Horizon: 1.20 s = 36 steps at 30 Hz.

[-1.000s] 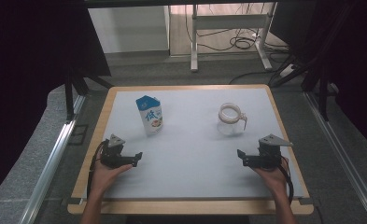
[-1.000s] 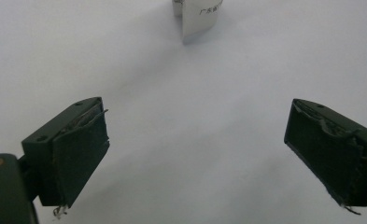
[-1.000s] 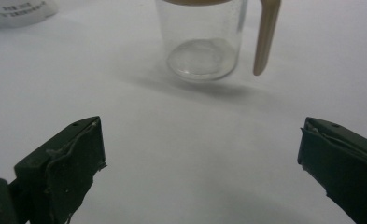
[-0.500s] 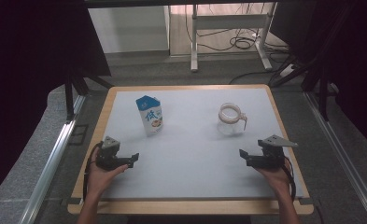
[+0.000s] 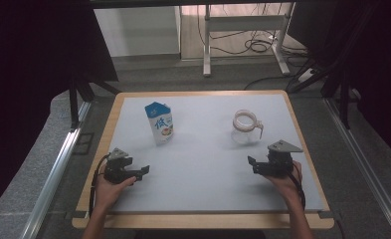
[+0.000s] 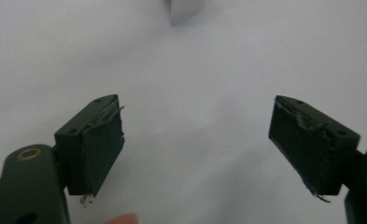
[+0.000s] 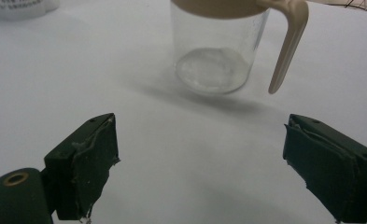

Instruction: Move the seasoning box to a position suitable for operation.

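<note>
Clear glass with a tan rim and a tan handle, that is the jug [image 5: 246, 128], and it stands near the right edge of the table [image 5: 203, 199], a bit past the middle toward the far side. The milk carton [image 5: 159, 123] is blue and white and stands upright nearer the left edge, well apart from the jug.

The right gripper [image 5: 253, 166] sits low near the right edge, close to the near side, and its jaws are wide apart with nothing between them. In the right gripper view the jug [image 7: 218, 46] is straight ahead, and its handle [image 7: 287, 44] hangs down on the right. The left gripper [image 5: 142, 172] sits near the left edge, also with its jaws wide and nothing in them. In the left gripper view the bottom of the carton [image 6: 186, 10] peeks in at the top.

I think each hand will go for the thing in front of it. The jug is smooth and round, so it could slip or tip if a jaw bumps it first. The carton is tall and could fall over if it is pushed near the top
</note>
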Motion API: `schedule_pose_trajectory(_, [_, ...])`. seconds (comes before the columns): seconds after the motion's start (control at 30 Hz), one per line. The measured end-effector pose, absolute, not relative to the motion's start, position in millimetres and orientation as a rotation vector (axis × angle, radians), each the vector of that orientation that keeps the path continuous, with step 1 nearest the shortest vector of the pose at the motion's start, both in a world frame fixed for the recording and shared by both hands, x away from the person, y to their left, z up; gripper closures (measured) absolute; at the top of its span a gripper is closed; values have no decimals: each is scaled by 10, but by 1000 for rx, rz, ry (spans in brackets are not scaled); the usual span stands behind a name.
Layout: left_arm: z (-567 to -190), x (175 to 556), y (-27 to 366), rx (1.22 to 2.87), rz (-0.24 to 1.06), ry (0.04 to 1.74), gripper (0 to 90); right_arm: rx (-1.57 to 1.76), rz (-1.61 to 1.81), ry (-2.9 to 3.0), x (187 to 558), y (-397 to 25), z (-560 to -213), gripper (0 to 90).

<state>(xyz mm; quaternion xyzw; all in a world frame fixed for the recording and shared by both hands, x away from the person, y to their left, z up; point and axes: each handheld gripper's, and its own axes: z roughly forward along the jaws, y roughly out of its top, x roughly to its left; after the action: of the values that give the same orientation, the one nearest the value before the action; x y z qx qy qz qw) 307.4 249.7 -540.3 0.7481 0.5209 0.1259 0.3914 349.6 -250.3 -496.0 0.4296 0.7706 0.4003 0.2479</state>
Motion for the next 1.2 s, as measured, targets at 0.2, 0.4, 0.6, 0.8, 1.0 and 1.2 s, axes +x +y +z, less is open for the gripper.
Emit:
schedule_pose_trajectory(0.2, [-5403,3169,2486,1896,299,1324,180,1132,1126,2086,3687,-2381,-4791,104])
schedule_pose_trajectory(0.4, [-5320,3165,2478,1875,304,1308,179,1102,1200,2050,3848,-2333,-4579,69])
schedule_pose_trajectory(0.6, [-5284,3161,2485,1860,307,1296,179,1108,1220,2063,4126,-2280,-4456,26])
schedule_pose_trajectory(0.8, [-5313,3225,2461,1864,281,1271,179,1111,1152,2167,4520,-2181,-4518,1])
schedule_pose_trajectory(1.0, [-5359,3283,2462,1873,255,1260,179,1104,1153,2212,4671,-2130,-4646,1])
schedule_pose_trajectory(1.2, [-5390,3302,2495,1870,248,1269,179,1083,1068,2236,4728,-2061,-4762,8])
